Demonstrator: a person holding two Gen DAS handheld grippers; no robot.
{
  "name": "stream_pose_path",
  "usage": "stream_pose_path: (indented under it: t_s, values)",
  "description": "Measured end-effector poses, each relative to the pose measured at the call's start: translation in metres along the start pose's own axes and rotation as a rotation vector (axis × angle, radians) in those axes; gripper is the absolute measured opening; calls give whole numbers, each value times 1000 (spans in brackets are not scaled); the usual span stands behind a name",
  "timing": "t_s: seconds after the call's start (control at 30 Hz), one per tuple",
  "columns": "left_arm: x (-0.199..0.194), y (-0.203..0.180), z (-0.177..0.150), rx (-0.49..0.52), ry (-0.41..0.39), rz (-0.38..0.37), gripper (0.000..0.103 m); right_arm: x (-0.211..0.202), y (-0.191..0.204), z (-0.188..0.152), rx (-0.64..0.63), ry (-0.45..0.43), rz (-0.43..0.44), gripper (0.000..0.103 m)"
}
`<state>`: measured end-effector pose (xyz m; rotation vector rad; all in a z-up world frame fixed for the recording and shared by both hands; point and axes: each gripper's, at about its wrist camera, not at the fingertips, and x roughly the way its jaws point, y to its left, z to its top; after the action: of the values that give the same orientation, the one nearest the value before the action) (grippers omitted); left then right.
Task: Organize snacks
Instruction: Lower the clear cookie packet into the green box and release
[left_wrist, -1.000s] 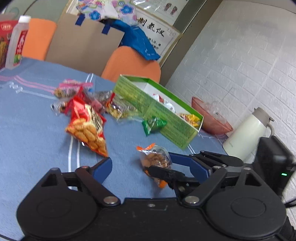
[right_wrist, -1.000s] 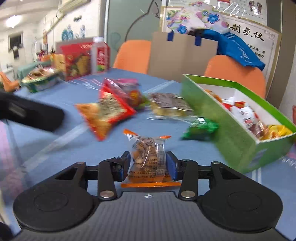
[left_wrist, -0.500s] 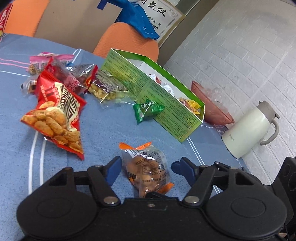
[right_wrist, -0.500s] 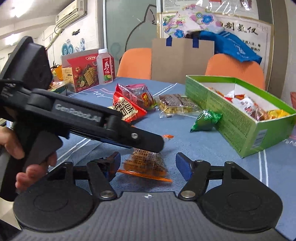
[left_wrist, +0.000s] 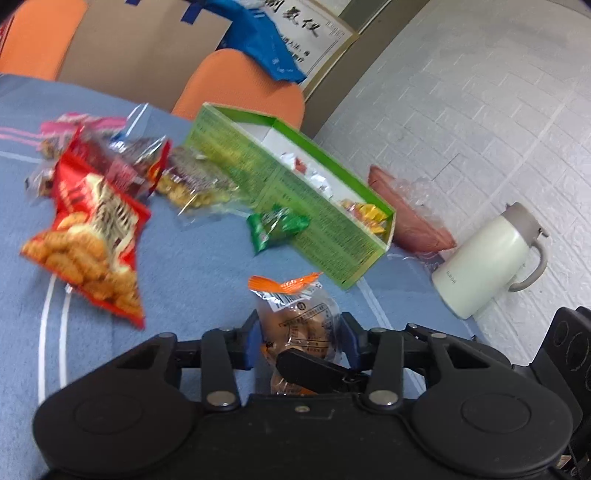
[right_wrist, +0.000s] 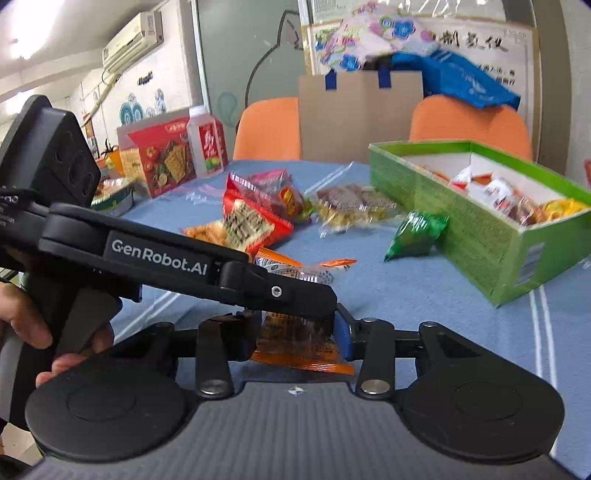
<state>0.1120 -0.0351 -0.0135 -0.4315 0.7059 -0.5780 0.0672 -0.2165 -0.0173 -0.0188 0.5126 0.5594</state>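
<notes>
While both close | left gripper (left_wrist: 299, 341); right gripper (right_wrist: 295, 334) | flank orange-trimmed snack packet (left_wrist: 297, 314)

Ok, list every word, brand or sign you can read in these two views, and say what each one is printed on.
"GenRobot.AI": white lettering on the left gripper arm, right wrist view.
Large brush characters on the wall poster: too blurred to quote.
White jug: small mark, too small to read.
Green box side: fine print, unreadable.
Orange-edged snack packet label: too small.
Red cracker box and bottle: blurred.
</notes>
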Motion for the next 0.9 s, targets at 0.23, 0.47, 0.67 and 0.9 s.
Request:
stream_pose_path:
  t_s: [0.23, 0.47, 0.67, 0.9]
  values:
    - [15, -35, 44, 86, -75, -57, 62, -17, -24, 33, -24, -131, -81, 69]
    - [55, -64, 84, 165, -120, -118, 62, -17, -62, 58, -44, -239, -186, 69]
    - [97, -70, 104, 182, -116, -139, 63, -6, -103, 69, -9, -277, -229, 68]
    - [130, -54, 97, 187, -124, 6, 103, 27, -136, 51, 18, -221, -307, 89]
